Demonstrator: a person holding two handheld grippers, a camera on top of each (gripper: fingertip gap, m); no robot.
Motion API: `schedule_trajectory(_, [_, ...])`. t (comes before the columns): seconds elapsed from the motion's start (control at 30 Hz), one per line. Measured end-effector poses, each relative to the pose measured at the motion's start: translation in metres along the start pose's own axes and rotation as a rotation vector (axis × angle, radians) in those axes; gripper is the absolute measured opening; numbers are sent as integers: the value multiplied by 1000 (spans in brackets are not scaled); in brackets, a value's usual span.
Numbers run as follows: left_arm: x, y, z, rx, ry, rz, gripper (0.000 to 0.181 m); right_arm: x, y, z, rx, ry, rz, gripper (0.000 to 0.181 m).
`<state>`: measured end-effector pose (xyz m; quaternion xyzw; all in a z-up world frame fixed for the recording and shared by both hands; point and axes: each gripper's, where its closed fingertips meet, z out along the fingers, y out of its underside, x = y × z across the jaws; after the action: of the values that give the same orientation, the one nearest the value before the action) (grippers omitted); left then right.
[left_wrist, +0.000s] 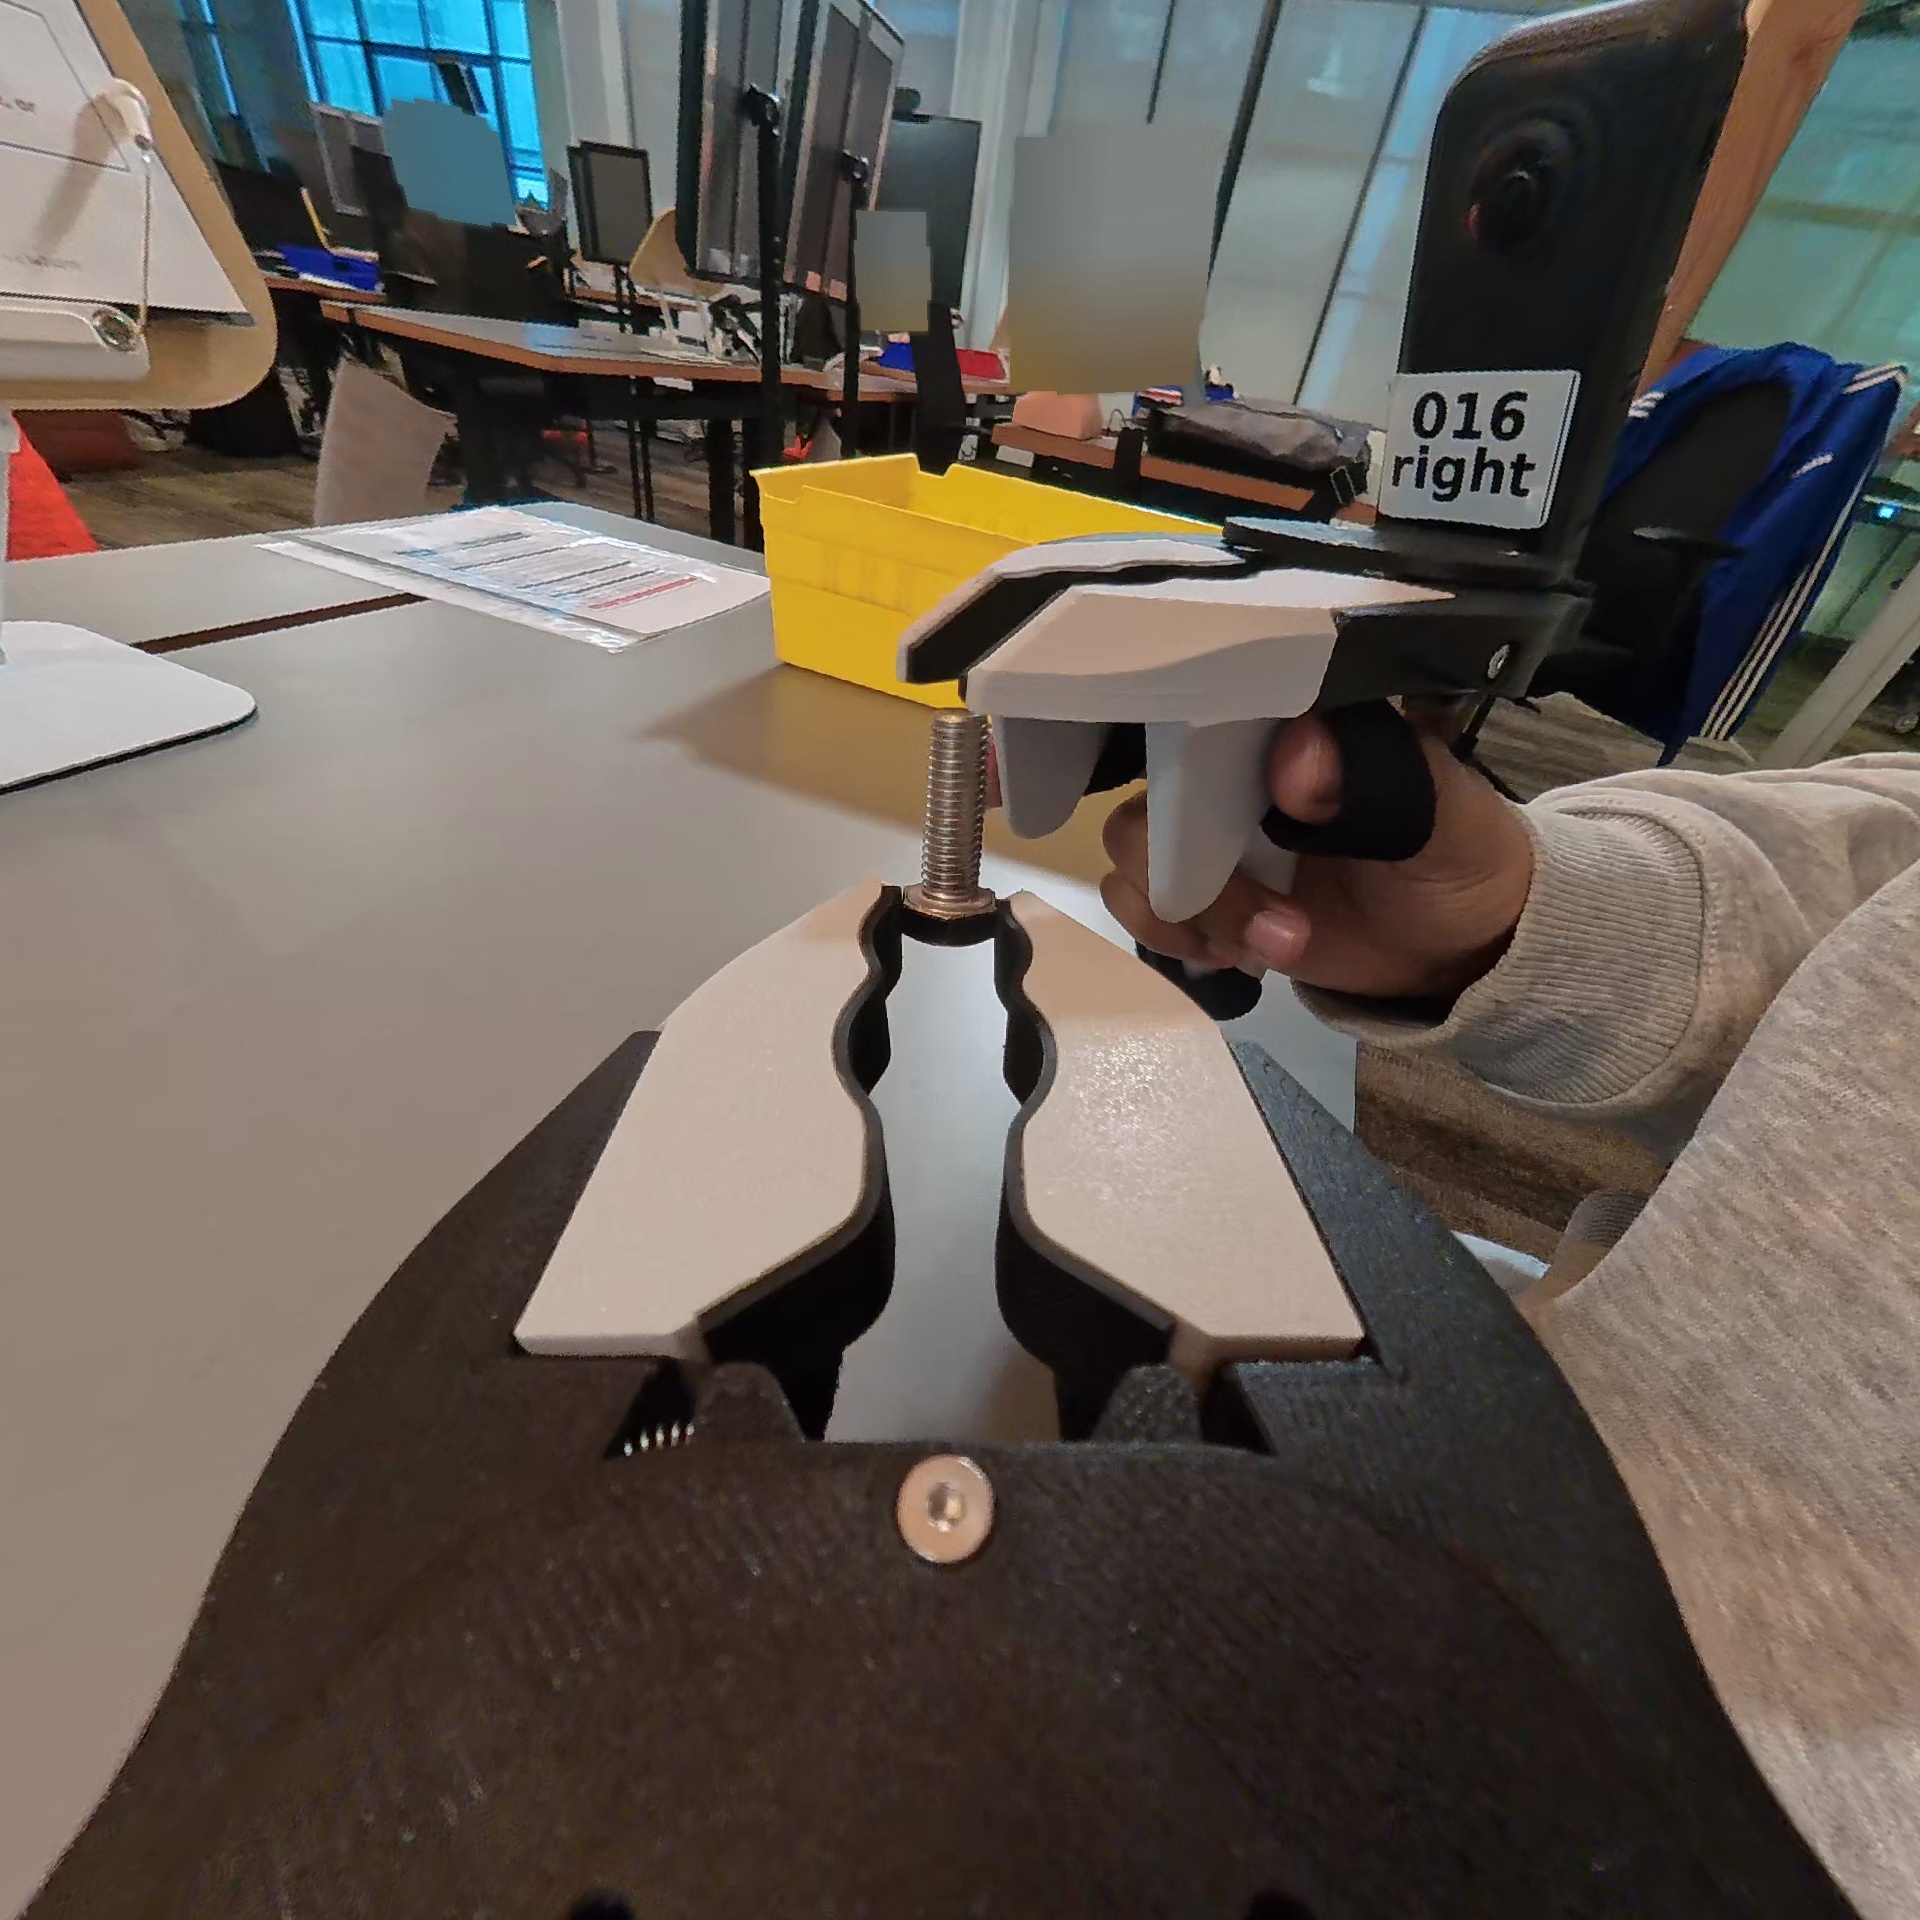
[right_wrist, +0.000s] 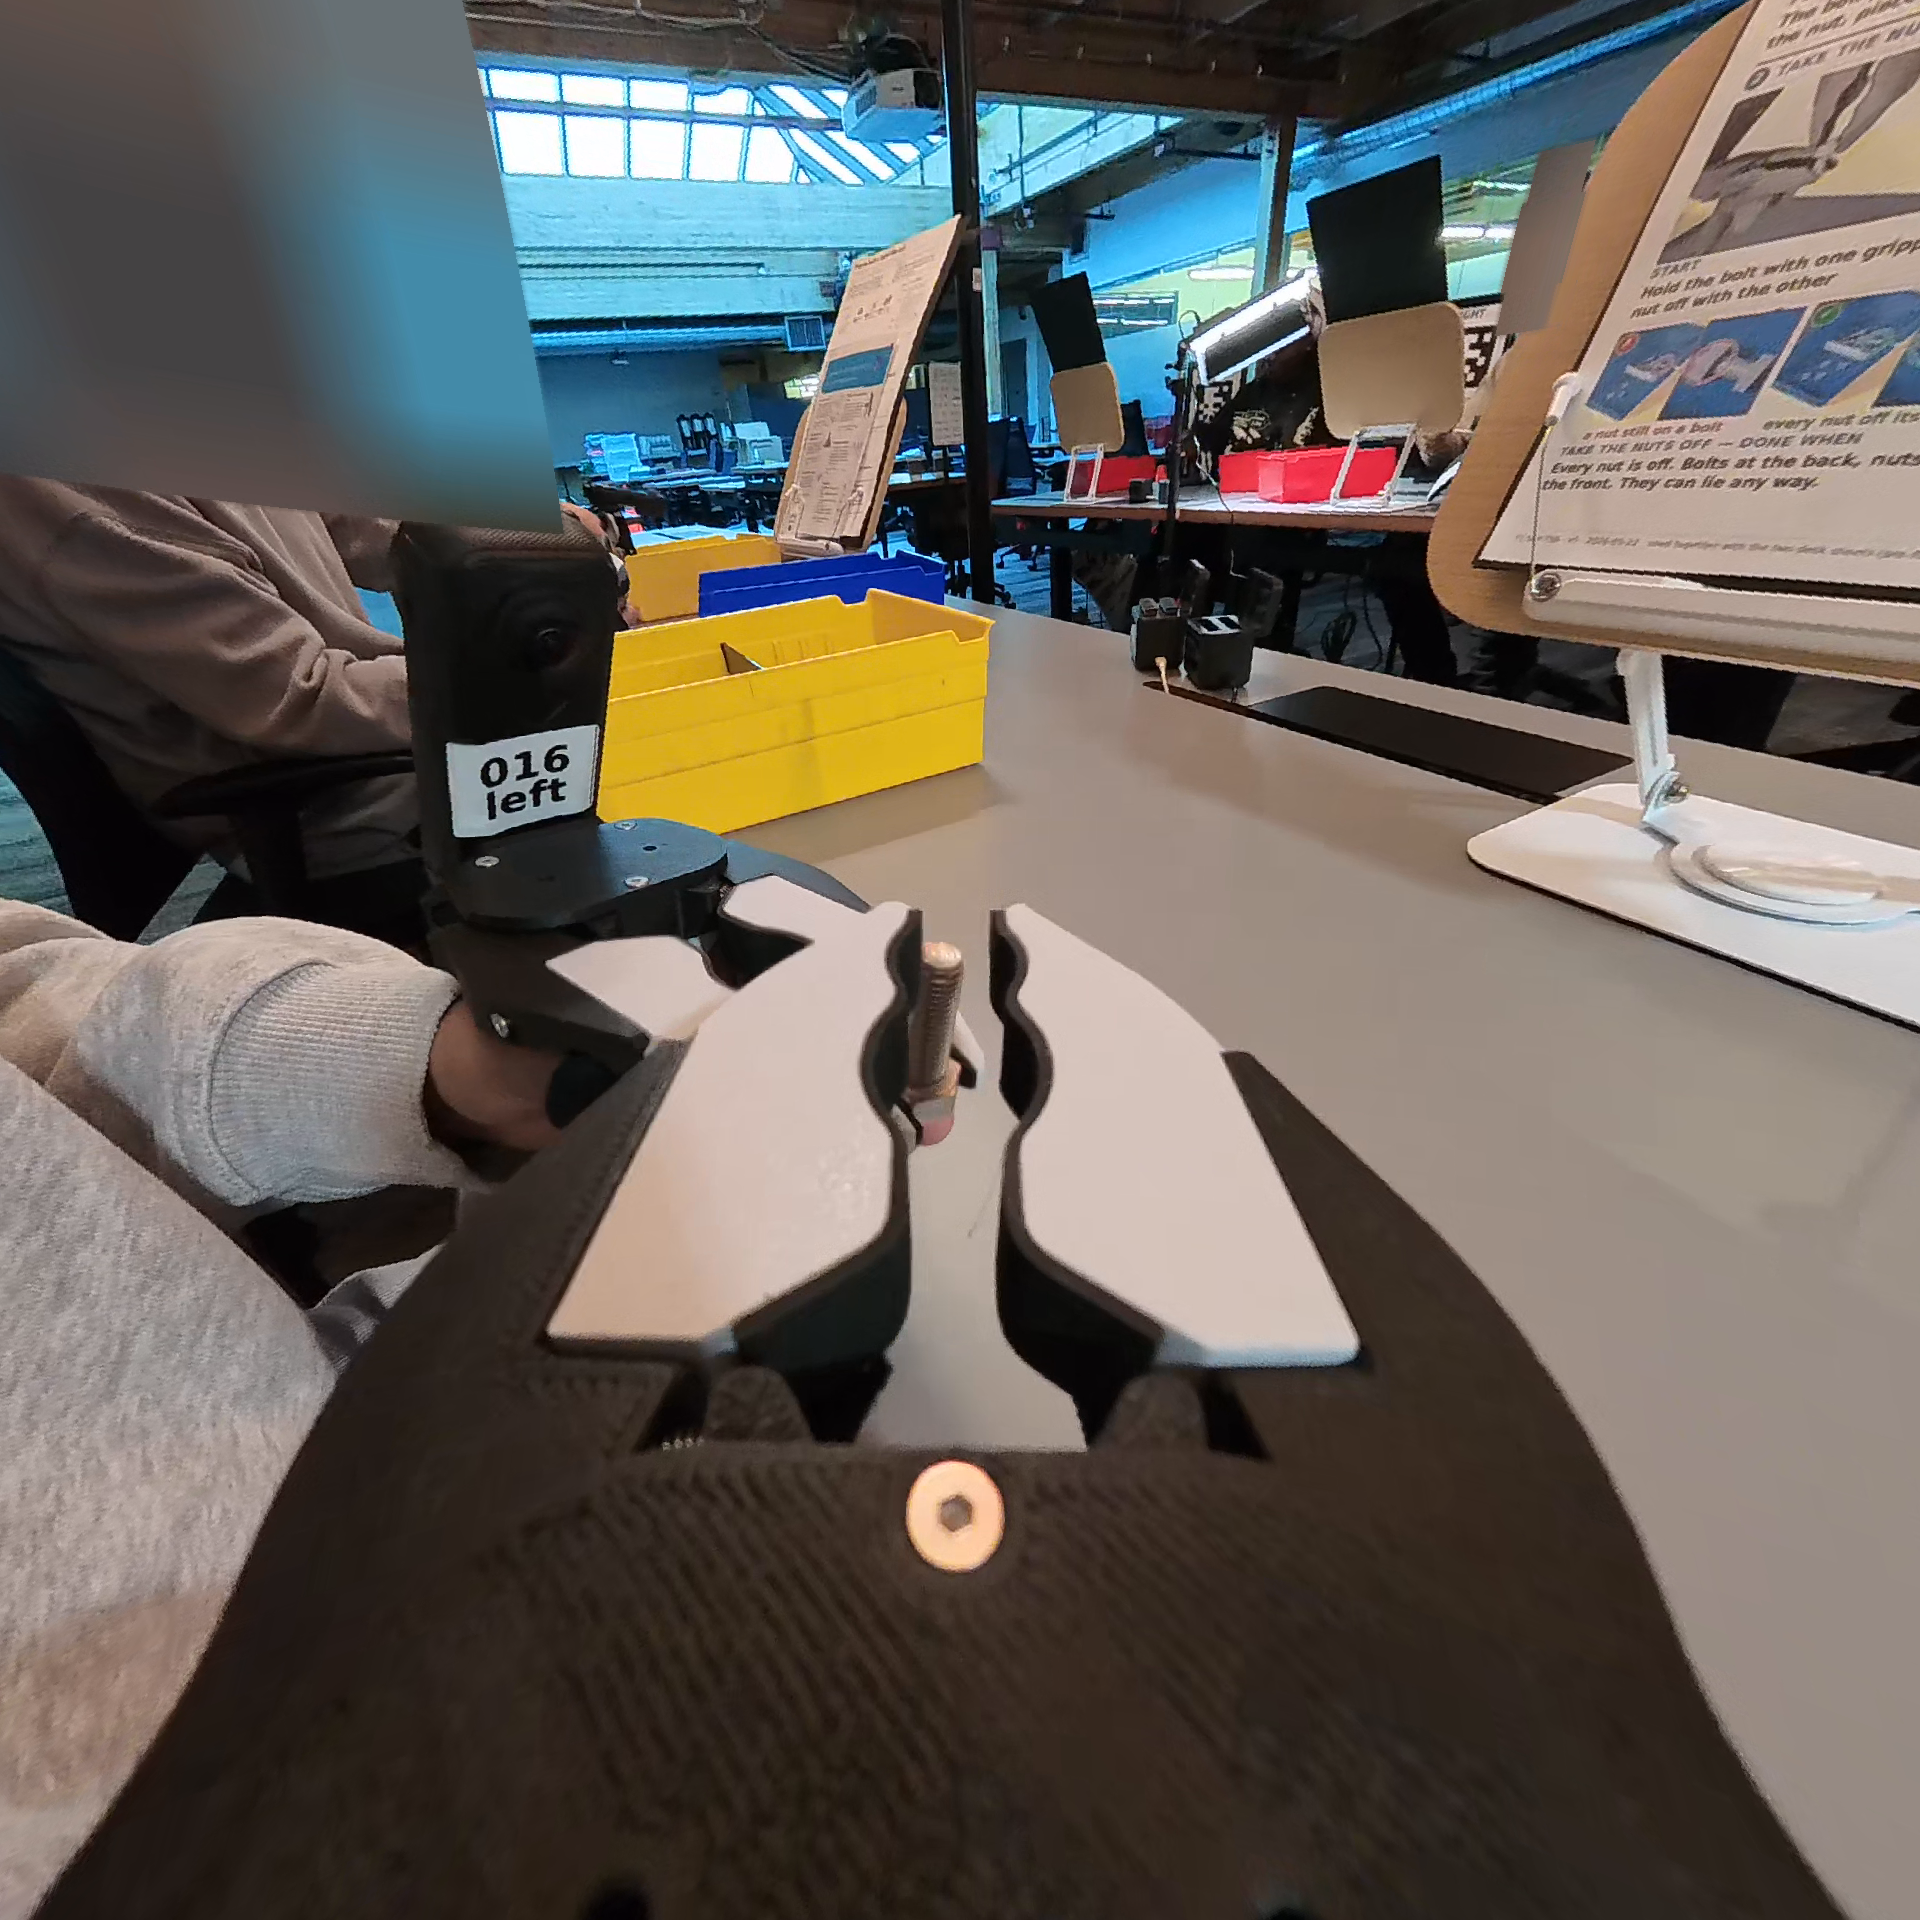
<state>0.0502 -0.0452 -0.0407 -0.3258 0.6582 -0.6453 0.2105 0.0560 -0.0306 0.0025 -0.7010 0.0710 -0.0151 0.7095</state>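
A silver threaded bolt (left_wrist: 958, 800) stands upright above the grey table (left_wrist: 416, 883). My left gripper (left_wrist: 945, 912) is shut on the bolt's head, with the shaft pointing up. My right gripper (left_wrist: 948, 675) hovers level just over the bolt's top end, held by a hand (left_wrist: 1371, 894) in a grey sleeve. In the right wrist view the right gripper (right_wrist: 954, 920) has its fingers a little apart and holds nothing. The bolt (right_wrist: 935, 1013) shows through the gap, close to the left finger. The left gripper (right_wrist: 932, 1112) shows below, partly hidden.
A yellow bin (left_wrist: 862, 582) stands behind the grippers; it also shows in the right wrist view (right_wrist: 800, 707), with a blue bin (right_wrist: 821, 582) behind it. An instruction board on a white stand (right_wrist: 1662, 873) is on the right. A sleeved paper sheet (left_wrist: 540, 571) lies at the back. My hands' fingertips stand some 4 cm from each other.
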Motion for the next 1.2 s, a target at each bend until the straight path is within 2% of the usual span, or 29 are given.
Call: schedule_trajectory(1.2, [-3,-3,-1,17,-13,1,19,-4,0,1,0,-11,-17,9])
